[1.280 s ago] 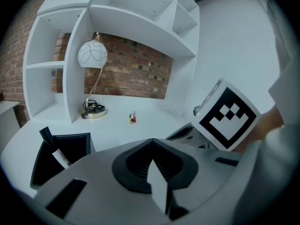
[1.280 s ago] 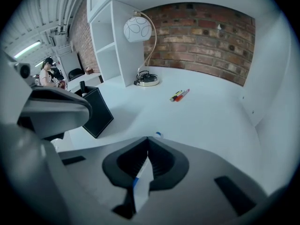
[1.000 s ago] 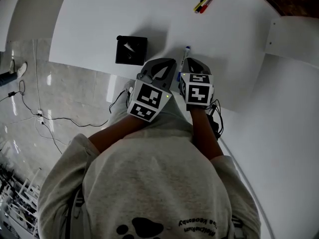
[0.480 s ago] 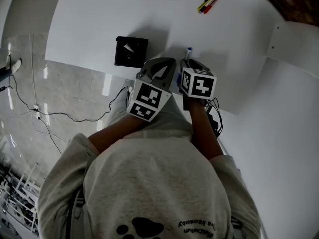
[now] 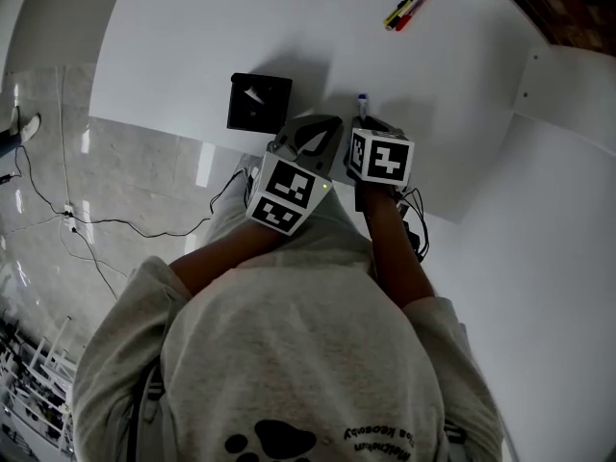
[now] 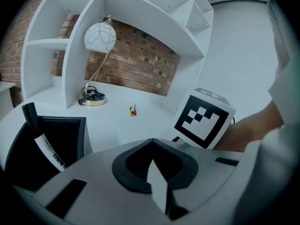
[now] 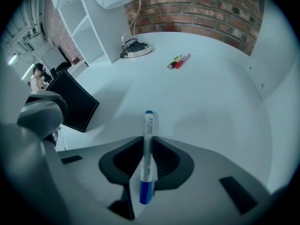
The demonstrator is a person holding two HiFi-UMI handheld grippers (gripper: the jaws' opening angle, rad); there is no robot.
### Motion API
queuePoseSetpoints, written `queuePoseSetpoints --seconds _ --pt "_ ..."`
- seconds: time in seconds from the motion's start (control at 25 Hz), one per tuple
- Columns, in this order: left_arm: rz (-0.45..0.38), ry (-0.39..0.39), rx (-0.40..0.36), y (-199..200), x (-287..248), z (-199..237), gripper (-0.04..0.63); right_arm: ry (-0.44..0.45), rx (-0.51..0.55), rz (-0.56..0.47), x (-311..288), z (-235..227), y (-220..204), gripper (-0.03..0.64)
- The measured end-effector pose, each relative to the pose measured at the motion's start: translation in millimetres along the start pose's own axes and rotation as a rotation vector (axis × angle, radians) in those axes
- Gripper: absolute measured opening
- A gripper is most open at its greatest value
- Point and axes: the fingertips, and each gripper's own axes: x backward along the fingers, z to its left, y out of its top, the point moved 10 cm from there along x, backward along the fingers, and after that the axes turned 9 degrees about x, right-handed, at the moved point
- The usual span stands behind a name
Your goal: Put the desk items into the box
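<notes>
Since a moment before, the right gripper (image 7: 145,142) had edged forward over the table (image 5: 192,46), its jaws clamped on a white marker with blue ends (image 7: 148,125) that ran lengthwise between them and stuck out ahead. Just beside it the left gripper (image 6: 151,149) hung, jaws pressed together on nothing. Left of that the black box (image 5: 259,103) stood by the table's near edge, a white pen (image 6: 47,146) leaning inside. Bare tabletop stretched beyond to the yellow and red markers (image 5: 409,11).

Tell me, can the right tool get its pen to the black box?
Probably yes. The right tool grips the blue-capped pen, and only bare desk lies between it and the black box; the left tool sits just beside that path.
</notes>
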Motion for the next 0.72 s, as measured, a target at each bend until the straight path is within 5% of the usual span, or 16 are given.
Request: queuePoseSetpoints --seconds 0.72 --pt "-0.019 -0.081 -0.056 20 34 -12 0.005 0.008 -0.027 -0.203 62 35 12 0.075"
